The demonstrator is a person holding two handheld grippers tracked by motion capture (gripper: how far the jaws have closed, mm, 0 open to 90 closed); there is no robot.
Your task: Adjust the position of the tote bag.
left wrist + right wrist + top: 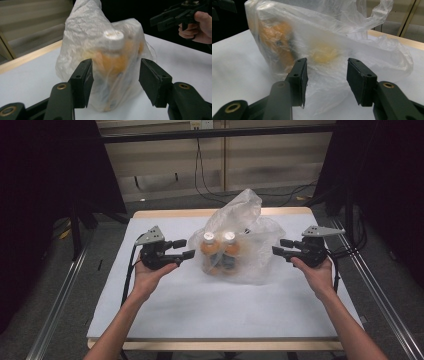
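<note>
A crumpled clear plastic bag [250, 227] stands on the middle of the white table [200, 310]. Inside it are two orange bottles [209, 247] with white caps, upright and side by side. My left gripper [187, 248] hovers just left of the bag with its jaws apart and nothing between them; the left gripper view has the bag [100, 42] straight ahead of the open jaws [115, 75]. My right gripper [278, 246] is held to the right of the bag, open too, facing the bag's loose side [342, 42]. Neither touches the bag.
The table has a wooden rim [170, 213] at the back. Metal rails [60, 295] run along the floor on both sides. Cables [205, 185] lie on the floor behind the table, and dark curtains hang at left and right.
</note>
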